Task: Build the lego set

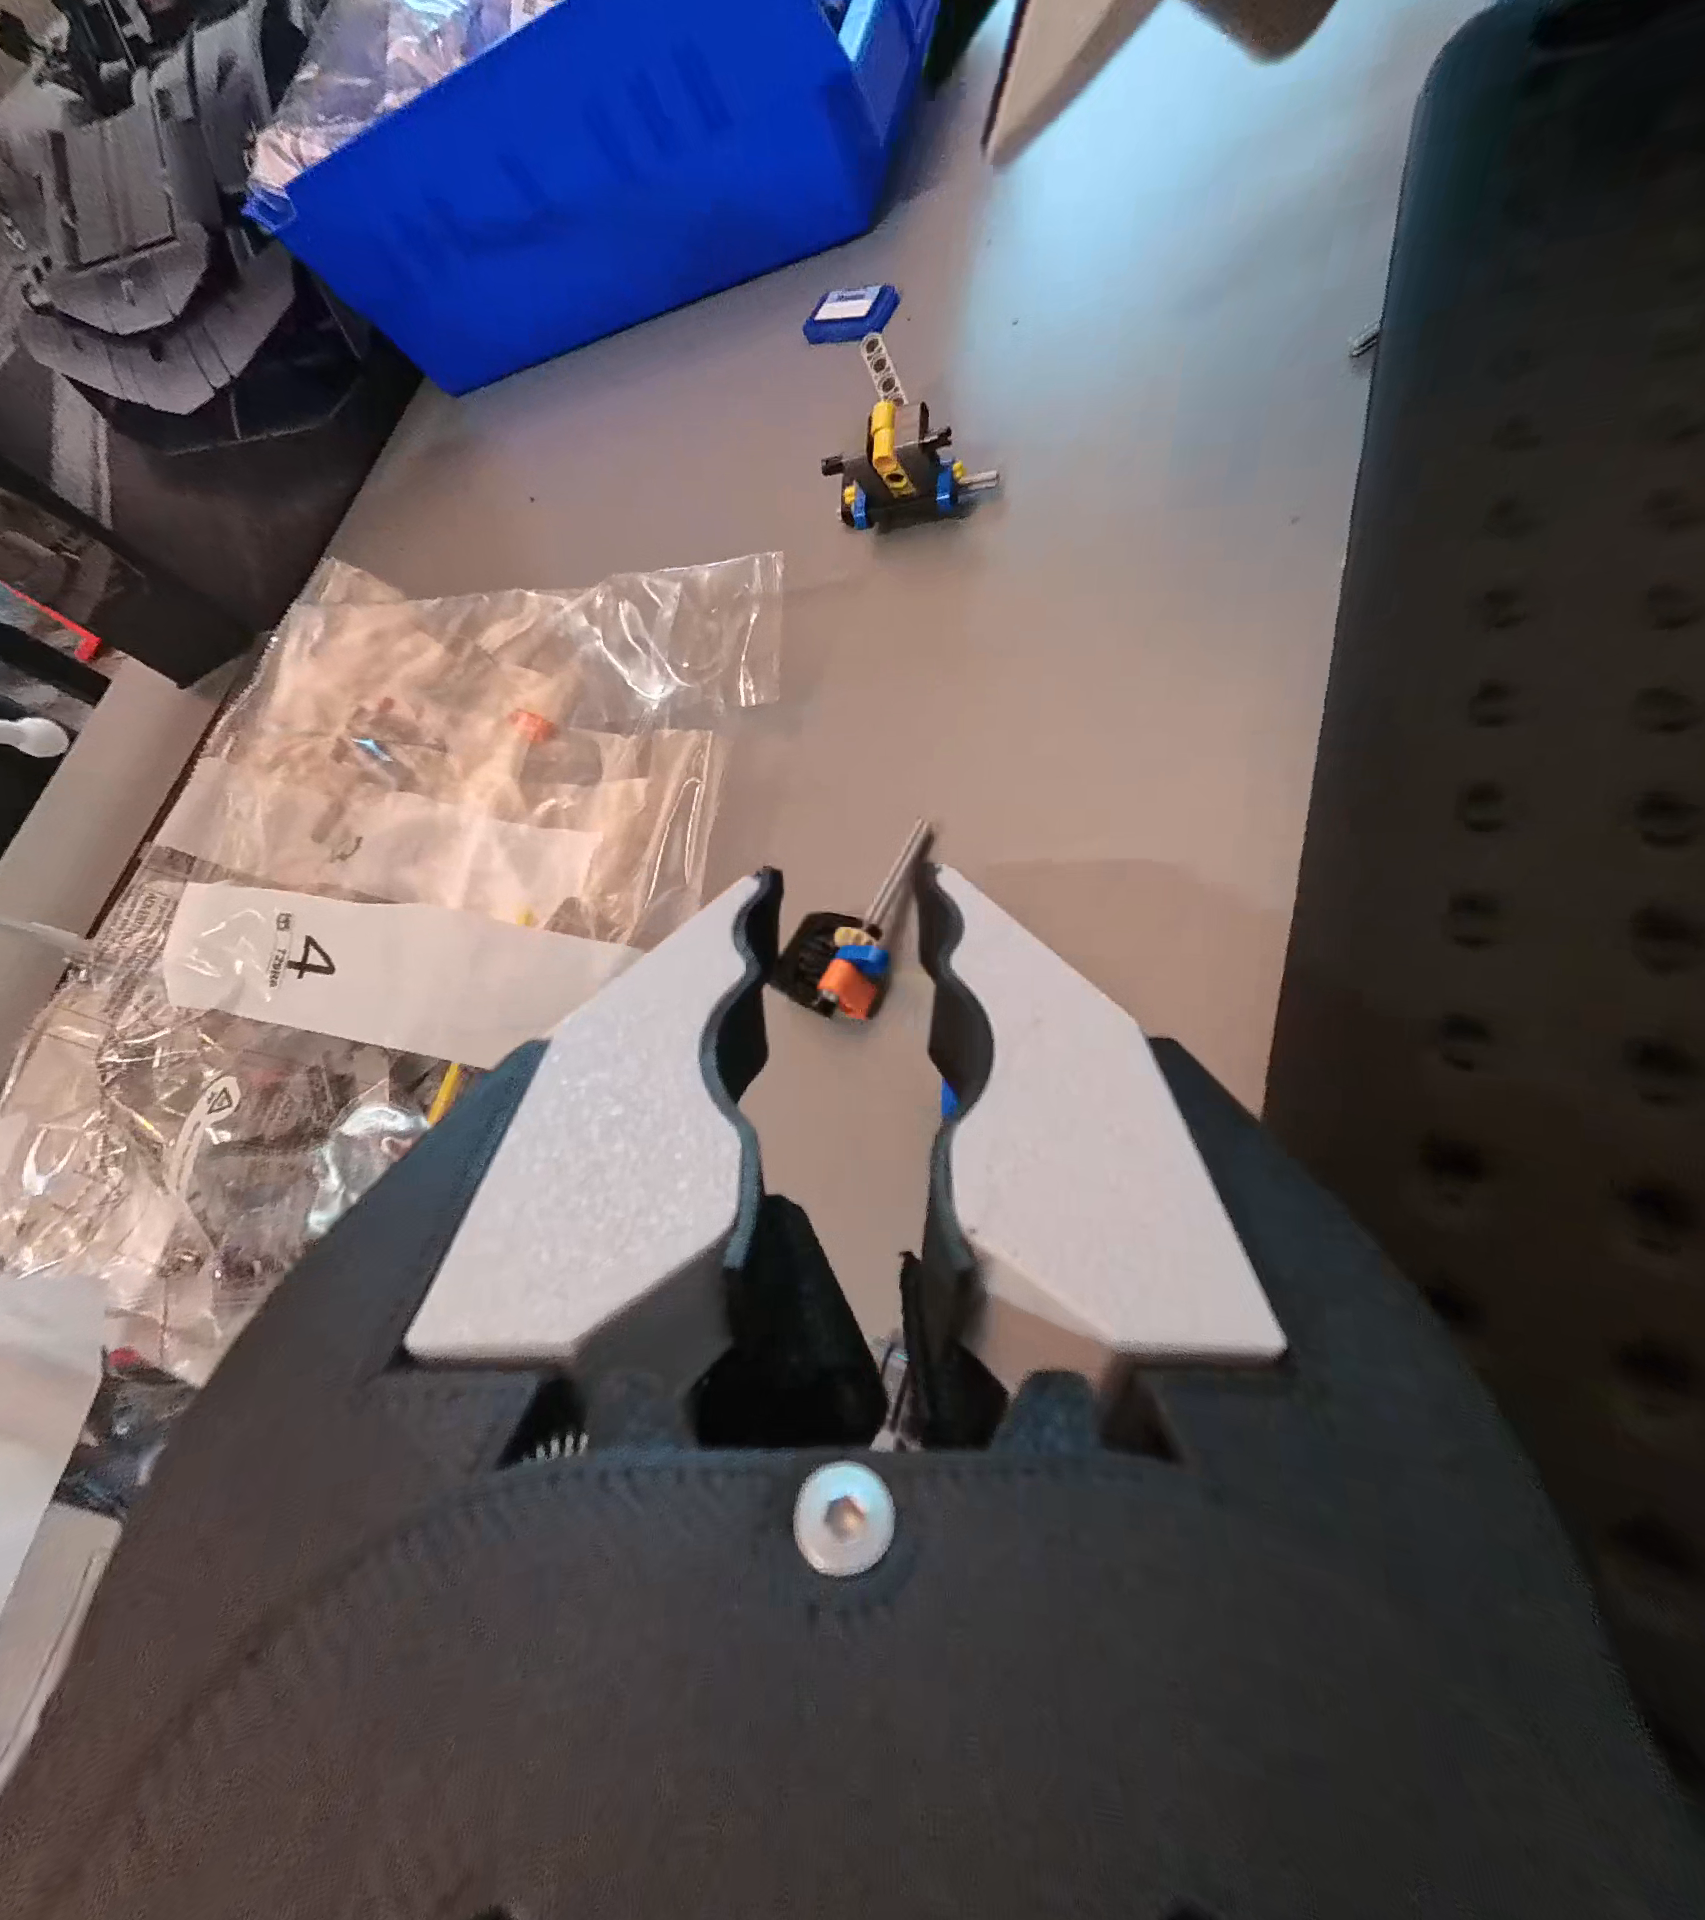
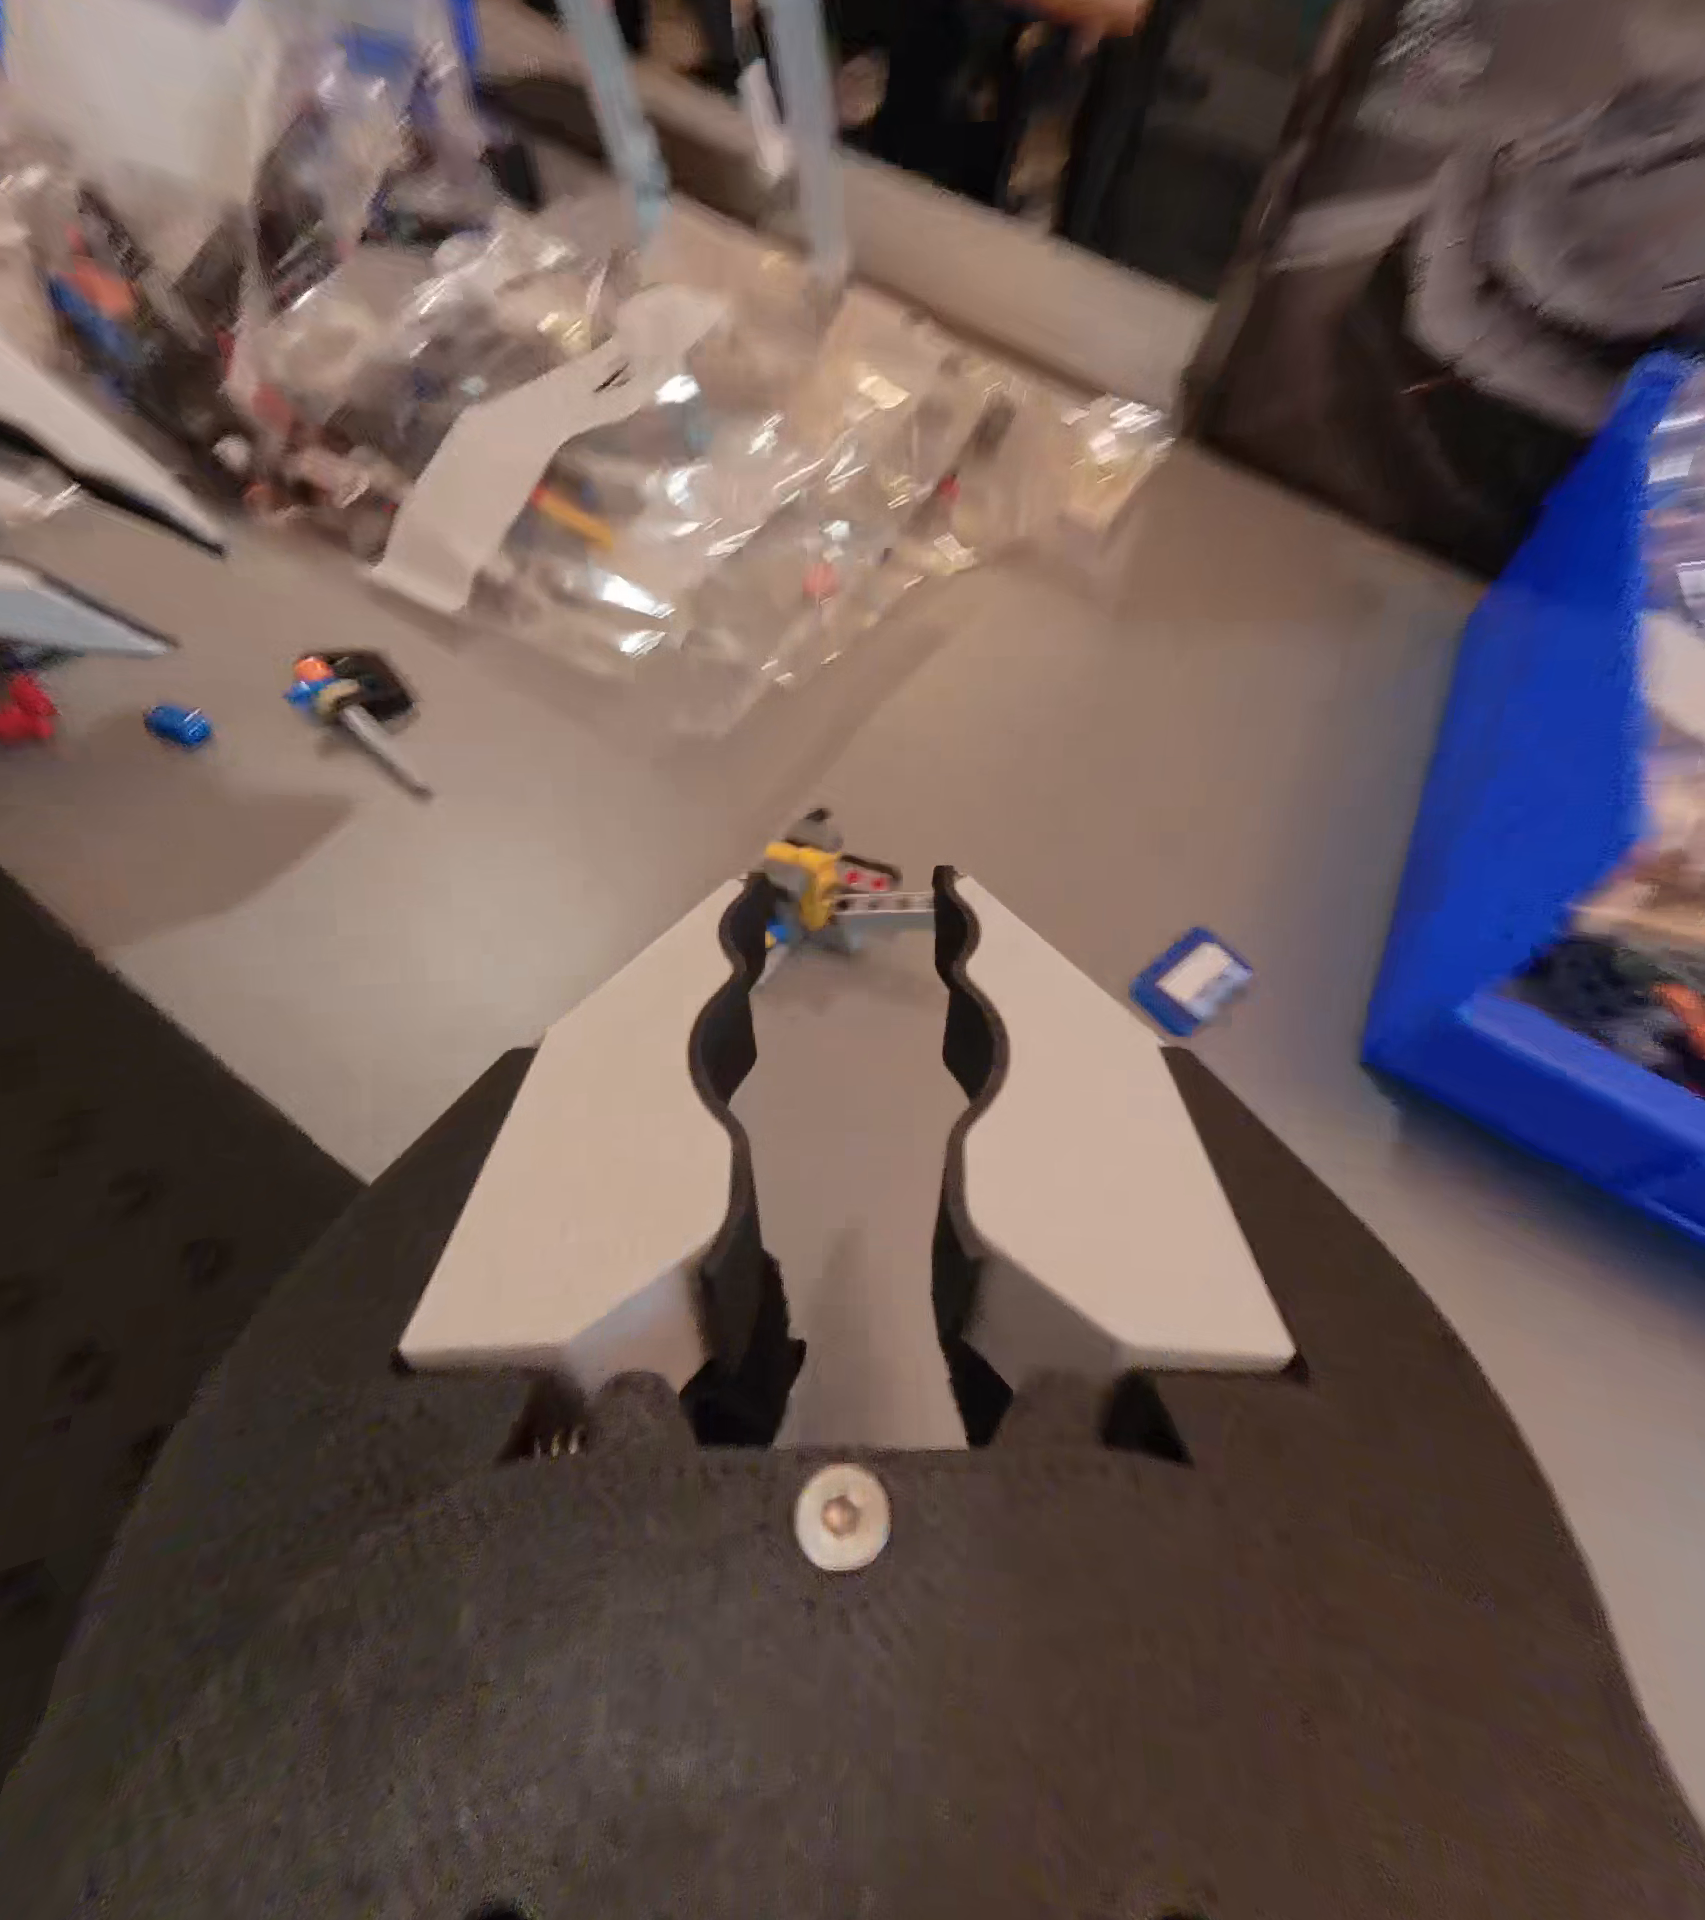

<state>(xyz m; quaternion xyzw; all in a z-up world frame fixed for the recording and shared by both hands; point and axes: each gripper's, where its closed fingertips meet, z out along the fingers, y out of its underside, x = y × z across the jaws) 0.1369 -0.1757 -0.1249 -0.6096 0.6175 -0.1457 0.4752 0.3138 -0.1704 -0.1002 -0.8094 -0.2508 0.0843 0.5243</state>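
**Two small sub-assemblies on the table, both grippers empty**

The piece nearest a grasp is the axle sub-assembly (image 1: pixel 843 961): a black block with an orange-and-blue bushing and a thin grey axle jutting out of it. It lies on the grey table (image 1: pixel 1087 675), seen between the spread tips of the left gripper (image 1: pixel 853 883), whose jaws are released and hold nothing; whether the axle touches the right-hand tip cannot be told. It looks light and rigid, but the axle is probably only pressed in and could slide or lever out, so the black block seems the safer hold.

Farther along the table sits the yellow-and-black frame assembly (image 1: pixel 905 468), with a pale holed beam sticking out toward a small blue tile (image 1: pixel 853 310). The right gripper (image 2: pixel 837 883) points at it, jaws apart and empty. Its beam and pins are the weak points; gripping across the black body should be firmer.

Round about: clear parts bags (image 1: pixel 474 748), a blue bin (image 1: pixel 599 197), and the dark set box (image 1: pixel 100 260). A loose blue pin (image 2: pixel 178 724) and red pieces (image 2: pixel 19 712) lie near the axle piece.
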